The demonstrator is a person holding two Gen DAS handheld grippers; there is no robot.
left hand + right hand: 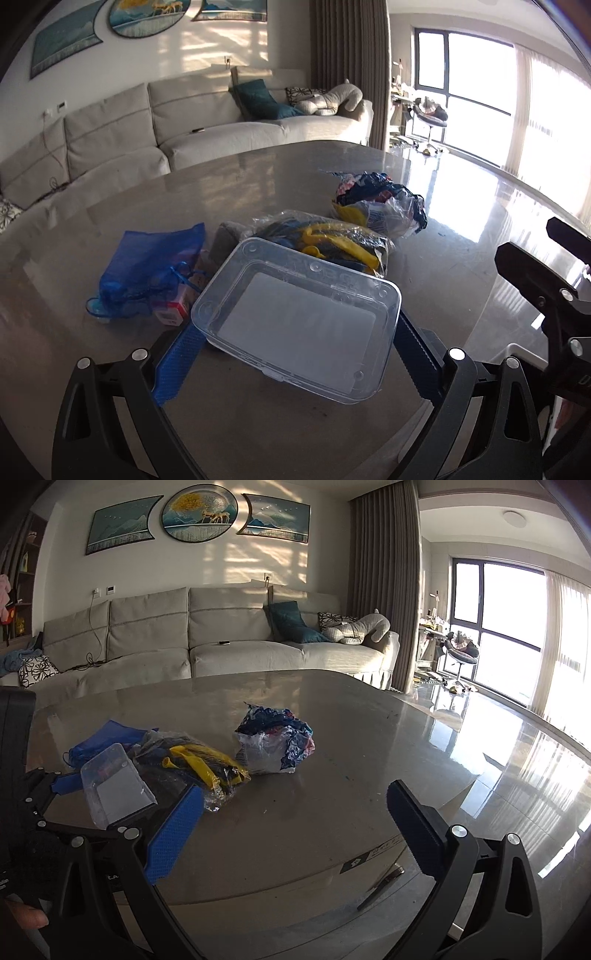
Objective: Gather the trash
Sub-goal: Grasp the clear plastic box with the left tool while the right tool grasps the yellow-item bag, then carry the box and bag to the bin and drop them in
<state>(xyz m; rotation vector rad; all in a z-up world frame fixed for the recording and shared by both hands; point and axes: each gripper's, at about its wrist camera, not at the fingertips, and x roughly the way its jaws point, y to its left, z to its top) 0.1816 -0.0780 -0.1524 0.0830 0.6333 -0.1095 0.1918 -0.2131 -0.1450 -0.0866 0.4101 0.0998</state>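
Here, on my left wrist view, the left gripper pinches the clear plastic box between its pads, just in front of the yellow-and-black bag. On the right wrist view, my right gripper stands spread, nothing between its fingers, hovering over the table near that bag.

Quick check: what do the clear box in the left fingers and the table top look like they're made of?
Clear box: rigid transparent plastic, glossy; moulded corners and a snap latch show, and the table shows through it. Table: grey, polished and hard; it mirrors the window light. Stone or glass-topped, cannot tell which.
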